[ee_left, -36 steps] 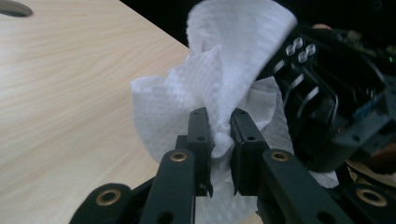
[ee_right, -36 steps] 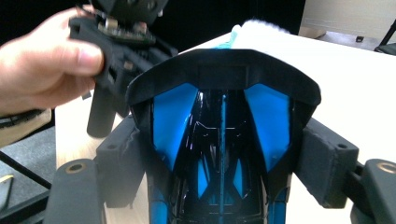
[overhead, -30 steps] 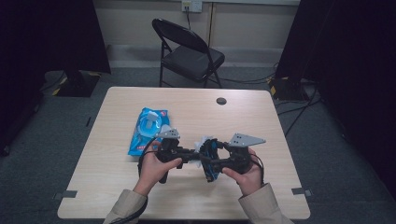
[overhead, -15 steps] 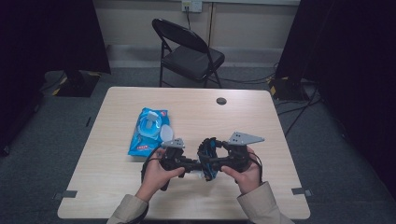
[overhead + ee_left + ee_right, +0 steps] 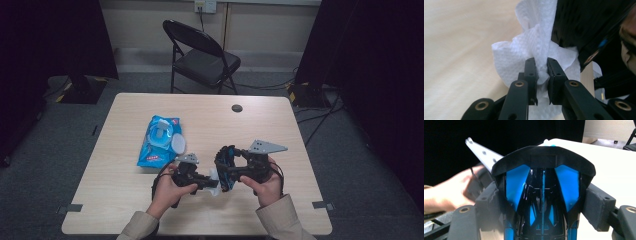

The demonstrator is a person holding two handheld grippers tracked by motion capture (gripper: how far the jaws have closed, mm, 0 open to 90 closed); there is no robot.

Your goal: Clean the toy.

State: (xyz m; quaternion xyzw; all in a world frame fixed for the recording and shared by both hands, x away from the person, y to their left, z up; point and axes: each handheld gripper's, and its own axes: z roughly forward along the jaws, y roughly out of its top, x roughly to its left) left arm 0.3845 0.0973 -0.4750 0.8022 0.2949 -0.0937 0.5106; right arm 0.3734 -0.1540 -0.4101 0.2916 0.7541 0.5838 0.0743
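Lowered since before, left hand-held gripper (image 5: 541, 65) pinches a white wipe (image 5: 524, 50) against the black-and-blue object (image 5: 543, 195) clamped in right hand-held gripper (image 5: 235, 170).

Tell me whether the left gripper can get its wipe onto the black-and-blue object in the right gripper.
Probably yes: the left gripper pinches the white wipe right beside the black-and-blue object clamped in the right gripper, nothing between.

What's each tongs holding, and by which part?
Left tongs: white wipe, pinched at a bunched fold. Right tongs: black-and-blue object, clamped across its sides.
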